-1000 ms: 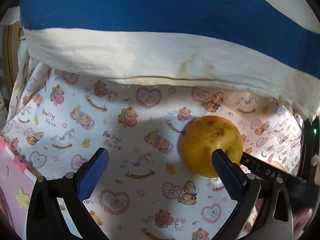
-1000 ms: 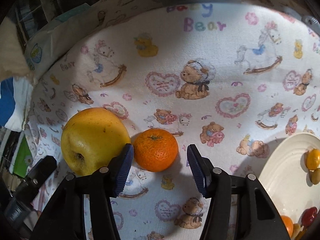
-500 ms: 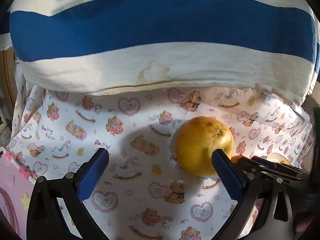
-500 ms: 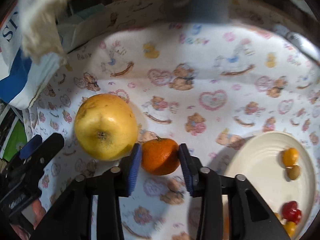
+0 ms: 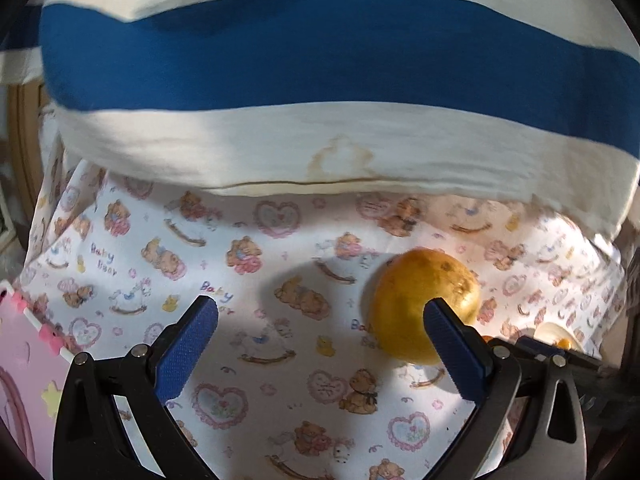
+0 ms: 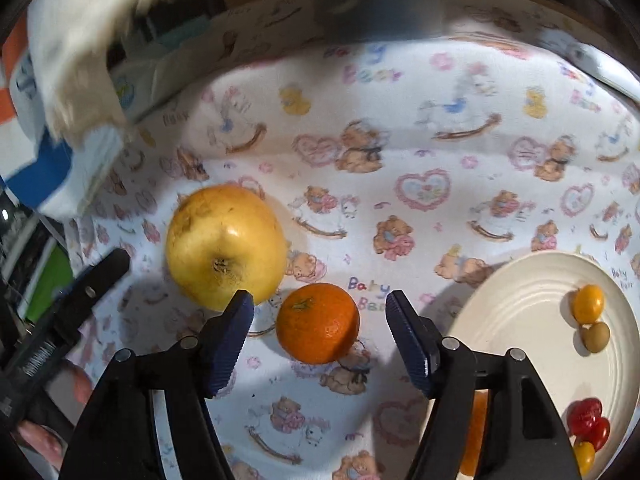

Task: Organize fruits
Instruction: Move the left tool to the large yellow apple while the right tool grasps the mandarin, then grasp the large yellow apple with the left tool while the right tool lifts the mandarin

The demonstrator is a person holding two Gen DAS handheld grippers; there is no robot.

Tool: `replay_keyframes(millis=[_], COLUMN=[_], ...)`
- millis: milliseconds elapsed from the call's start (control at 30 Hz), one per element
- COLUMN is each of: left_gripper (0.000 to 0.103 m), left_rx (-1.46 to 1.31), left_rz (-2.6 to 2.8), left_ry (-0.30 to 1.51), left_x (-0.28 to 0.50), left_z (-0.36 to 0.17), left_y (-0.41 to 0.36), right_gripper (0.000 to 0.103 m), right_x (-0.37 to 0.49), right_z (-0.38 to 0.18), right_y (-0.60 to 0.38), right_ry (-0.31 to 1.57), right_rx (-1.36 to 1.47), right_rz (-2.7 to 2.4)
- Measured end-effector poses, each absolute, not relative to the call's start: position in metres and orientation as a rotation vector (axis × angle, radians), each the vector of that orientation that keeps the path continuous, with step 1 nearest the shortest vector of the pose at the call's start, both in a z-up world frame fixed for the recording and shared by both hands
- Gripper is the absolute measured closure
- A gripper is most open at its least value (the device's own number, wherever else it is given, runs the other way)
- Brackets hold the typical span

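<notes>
A large yellow pear-like fruit (image 6: 226, 246) lies on the teddy-bear cloth (image 6: 400, 140); it also shows in the left wrist view (image 5: 424, 304). A small orange mandarin (image 6: 318, 322) lies right of it. My right gripper (image 6: 318, 316) is open, its blue pads either side of the mandarin without touching. A white plate (image 6: 532, 320) at right holds several small tomatoes (image 6: 588, 304). My left gripper (image 5: 320, 328) is open and empty, its right pad in front of the yellow fruit.
A blue and white striped pillow (image 5: 320, 80) lies along the far side of the cloth (image 5: 240, 280). A pink foam mat (image 5: 24, 360) borders the cloth at the left. The left gripper's black body (image 6: 60, 320) shows at the left of the right wrist view.
My right gripper had closed around the mandarin half a second ago and is now open again, wider than the fruit. The left gripper drifted slightly; the yellow fruit stayed in place.
</notes>
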State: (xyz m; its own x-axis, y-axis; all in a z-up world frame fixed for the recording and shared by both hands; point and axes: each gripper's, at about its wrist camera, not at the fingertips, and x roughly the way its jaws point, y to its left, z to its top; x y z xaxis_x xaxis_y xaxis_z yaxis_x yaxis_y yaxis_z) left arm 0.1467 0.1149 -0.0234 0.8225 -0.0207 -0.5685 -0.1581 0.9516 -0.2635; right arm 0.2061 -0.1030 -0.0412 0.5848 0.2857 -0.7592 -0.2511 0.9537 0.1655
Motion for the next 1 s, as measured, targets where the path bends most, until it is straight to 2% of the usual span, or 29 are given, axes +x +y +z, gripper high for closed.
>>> replay_keyframes(millis=[67,200,433,733,1000], left_gripper=[0.001,0.001,0.001,0.001,0.001], left_rx=[-0.334,-0.303,-0.253,-0.159,-0.122], left_rz=[0.086,0.117,0.094,0.079,0.027], left_ry=[0.604,0.579,0.571,0.539,0.574], left_x=[0.146,0.143,0.143,0.136,0.139], left_z=[-0.024,-0.019,-0.016,-0.006,-0.010], left_y=[0.121,0.120,0.107,0.075,0.059], right_gripper=[0.034,0.050,0.052,0.052,0.052], right_x=[0.209,0.210,0.203,0.157,0.137], right_z=[-0.048,-0.060,-0.057,-0.029,0.001], right_y=[-0.092,-0.078,-0.086,-0.118,-0.157], right_ry=[0.910,0.923,0.901,0.629,0.474], right_rx=[-0.009,-0.087,-0.105,-0.038,0.110], right_rz=[0.297,0.268,0.264,0.245,0.164])
